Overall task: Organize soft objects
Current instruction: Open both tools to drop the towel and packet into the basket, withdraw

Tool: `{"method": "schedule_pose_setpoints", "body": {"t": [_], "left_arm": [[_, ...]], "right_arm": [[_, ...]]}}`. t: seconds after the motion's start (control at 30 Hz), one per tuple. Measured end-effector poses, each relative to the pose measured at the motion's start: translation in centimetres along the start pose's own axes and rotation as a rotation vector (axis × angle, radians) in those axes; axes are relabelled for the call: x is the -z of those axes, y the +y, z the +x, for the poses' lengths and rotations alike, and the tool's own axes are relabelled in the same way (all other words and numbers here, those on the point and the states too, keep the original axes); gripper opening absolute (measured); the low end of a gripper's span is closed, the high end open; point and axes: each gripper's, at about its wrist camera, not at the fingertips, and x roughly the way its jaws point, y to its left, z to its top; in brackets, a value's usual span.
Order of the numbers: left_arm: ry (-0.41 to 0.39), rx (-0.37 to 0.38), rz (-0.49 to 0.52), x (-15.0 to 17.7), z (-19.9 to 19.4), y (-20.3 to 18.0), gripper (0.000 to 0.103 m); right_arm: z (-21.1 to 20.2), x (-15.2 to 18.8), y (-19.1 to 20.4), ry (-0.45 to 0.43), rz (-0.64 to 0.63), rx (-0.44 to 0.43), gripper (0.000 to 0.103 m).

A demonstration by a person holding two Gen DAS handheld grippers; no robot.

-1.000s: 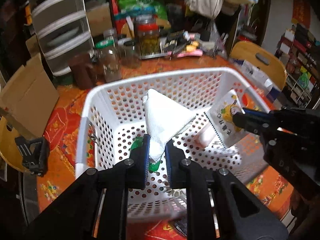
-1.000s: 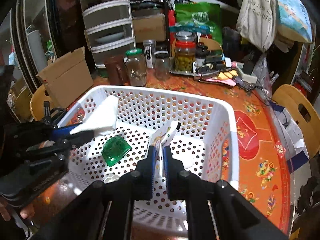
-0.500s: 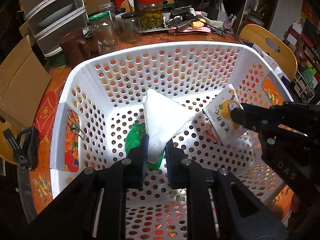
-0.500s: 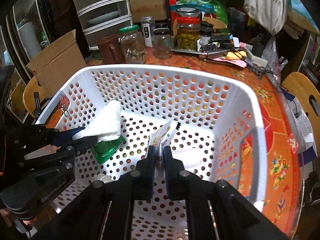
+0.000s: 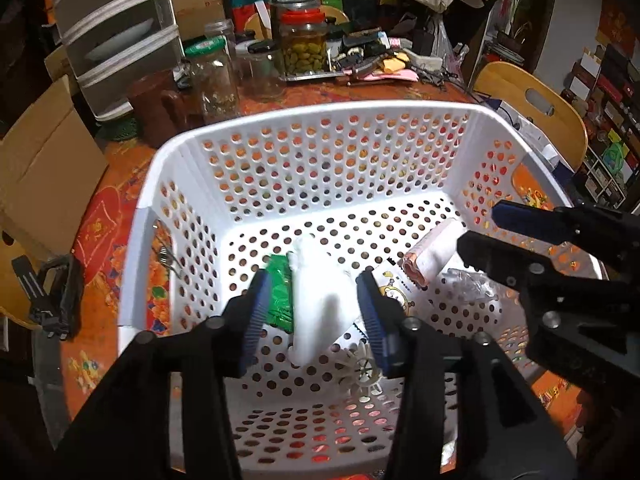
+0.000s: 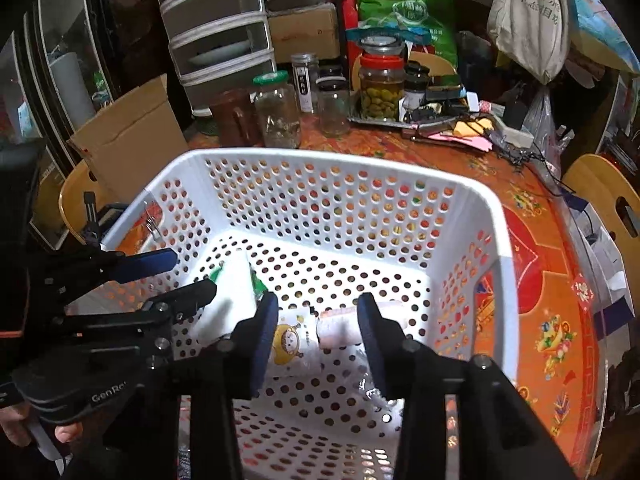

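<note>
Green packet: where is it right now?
The green packet lies on the floor of the white basket, left side, against the white folded cloth, beside the left gripper.

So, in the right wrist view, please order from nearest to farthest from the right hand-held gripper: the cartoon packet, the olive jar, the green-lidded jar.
From the right hand-held gripper:
1. Cartoon packet: between its open fingers, on the white basket floor.
2. Green-lidded jar: behind the basket's far wall, to the left.
3. Olive jar: farther back on the table, centre-right.
</note>
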Motion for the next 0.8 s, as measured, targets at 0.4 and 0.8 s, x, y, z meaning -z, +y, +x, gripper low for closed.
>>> {"method": "schedule_pose_setpoints", "body": {"t": [0.4, 0.8], "left_arm": [[-0.155, -0.021, 0.003, 2.1, -6.2, 0.9, 0.084], [-0.293, -0.002, 0.018, 8.3, -13.4, 0.0, 0.099]], "right_arm": [[-5.3, 2.4, -0.9, -0.093, 0.013, 0.004, 0.077], [-11.9, 7.0, 0.5, -0.23, 0.013, 0.05, 0.103]]}}
